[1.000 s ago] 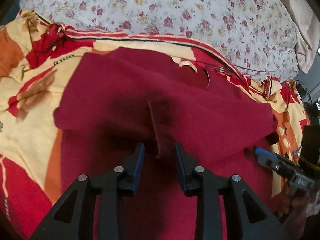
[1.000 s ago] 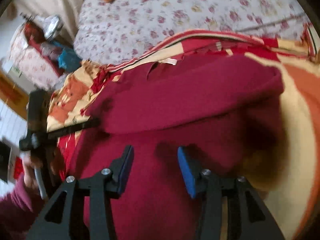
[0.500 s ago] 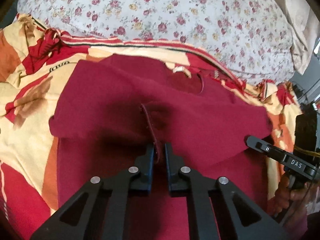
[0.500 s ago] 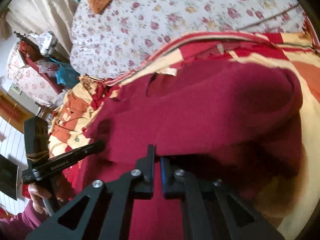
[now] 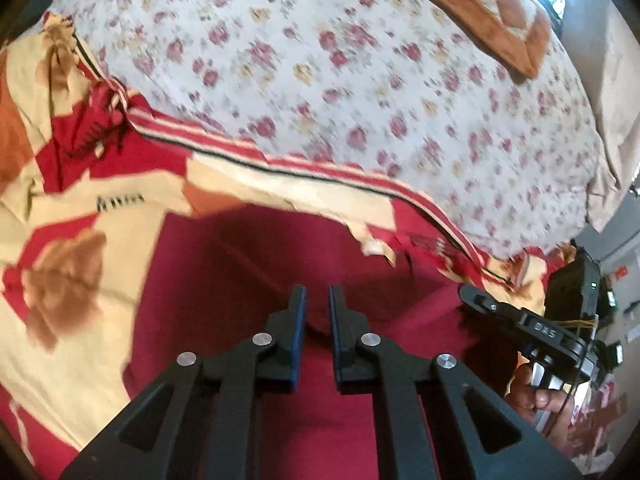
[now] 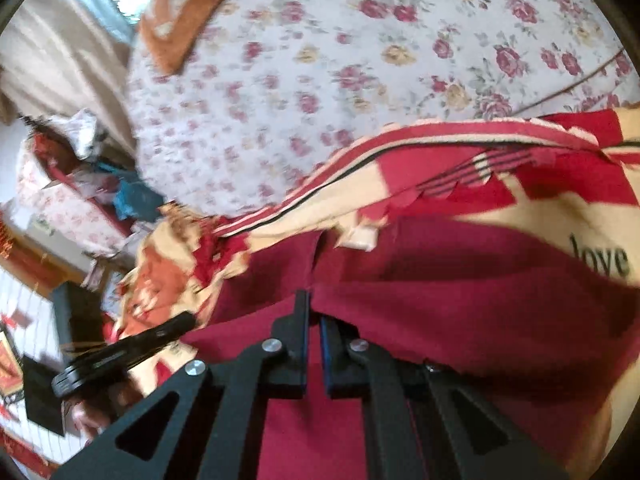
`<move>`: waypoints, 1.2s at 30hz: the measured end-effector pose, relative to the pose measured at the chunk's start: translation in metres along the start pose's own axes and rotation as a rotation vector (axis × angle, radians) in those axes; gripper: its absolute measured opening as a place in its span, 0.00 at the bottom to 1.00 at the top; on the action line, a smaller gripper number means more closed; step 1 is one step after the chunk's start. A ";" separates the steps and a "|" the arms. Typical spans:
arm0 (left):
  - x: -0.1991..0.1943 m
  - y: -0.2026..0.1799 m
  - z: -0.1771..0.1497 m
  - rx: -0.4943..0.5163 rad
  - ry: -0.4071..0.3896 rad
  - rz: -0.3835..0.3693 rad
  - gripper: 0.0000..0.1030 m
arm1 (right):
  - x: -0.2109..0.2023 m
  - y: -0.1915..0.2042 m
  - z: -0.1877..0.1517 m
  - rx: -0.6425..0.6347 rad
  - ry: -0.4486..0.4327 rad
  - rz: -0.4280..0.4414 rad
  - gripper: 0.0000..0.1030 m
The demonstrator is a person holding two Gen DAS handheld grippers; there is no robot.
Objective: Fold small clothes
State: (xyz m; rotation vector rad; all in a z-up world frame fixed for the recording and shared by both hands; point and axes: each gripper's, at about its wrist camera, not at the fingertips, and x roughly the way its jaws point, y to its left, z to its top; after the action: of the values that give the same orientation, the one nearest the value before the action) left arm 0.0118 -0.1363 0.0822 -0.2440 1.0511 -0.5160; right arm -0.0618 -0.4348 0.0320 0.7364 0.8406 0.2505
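Observation:
A dark red garment (image 5: 224, 280) lies on a red, cream and orange blanket (image 5: 80, 240) on a bed, its white neck label (image 5: 374, 247) toward the far side. My left gripper (image 5: 317, 300) is shut on a raised fold of the cloth near its middle. The right wrist view has the same garment (image 6: 460, 300) bunched and lifted, and my right gripper (image 6: 314, 308) is shut on its folded edge just below the label (image 6: 360, 238). Each gripper also appears in the other's view: the right gripper (image 5: 520, 320) at the right and the left gripper (image 6: 124, 352) at the lower left.
Beyond the blanket lies a white sheet with red flowers (image 5: 320, 80), with an orange-brown quilted cover (image 5: 480, 20) at its far side. A person's hand (image 5: 540, 396) holds the right gripper's handle. Cluttered furniture (image 6: 80, 184) stands beside the bed's left edge.
Both grippers closed on the dark red cloth, then carried it toward the far side of the bed. The folded edge now sits nearer the neck label, and the view is blurred by motion.

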 end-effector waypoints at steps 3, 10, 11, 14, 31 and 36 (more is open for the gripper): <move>0.004 0.010 0.008 -0.014 0.002 -0.019 0.13 | 0.023 -0.014 0.012 0.021 -0.004 -0.063 0.05; 0.024 0.016 0.012 0.003 0.030 0.017 0.20 | 0.048 -0.030 0.013 0.062 0.007 -0.116 0.36; 0.028 0.015 0.013 0.008 0.036 0.020 0.20 | 0.044 -0.026 0.012 0.056 0.014 -0.108 0.45; 0.043 0.009 0.016 0.028 0.062 0.033 0.21 | 0.019 -0.011 0.004 0.031 0.032 -0.082 0.50; 0.064 -0.043 0.029 0.167 0.114 0.104 0.00 | -0.132 -0.032 -0.074 -0.137 -0.073 -0.424 0.65; 0.022 -0.063 0.048 0.180 0.069 0.078 0.00 | -0.096 -0.024 -0.075 -0.215 -0.052 -0.439 0.40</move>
State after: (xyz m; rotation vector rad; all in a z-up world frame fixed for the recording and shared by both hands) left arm 0.0443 -0.2041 0.1155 -0.0262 1.0702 -0.5478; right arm -0.1827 -0.4618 0.0388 0.3433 0.8877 -0.0710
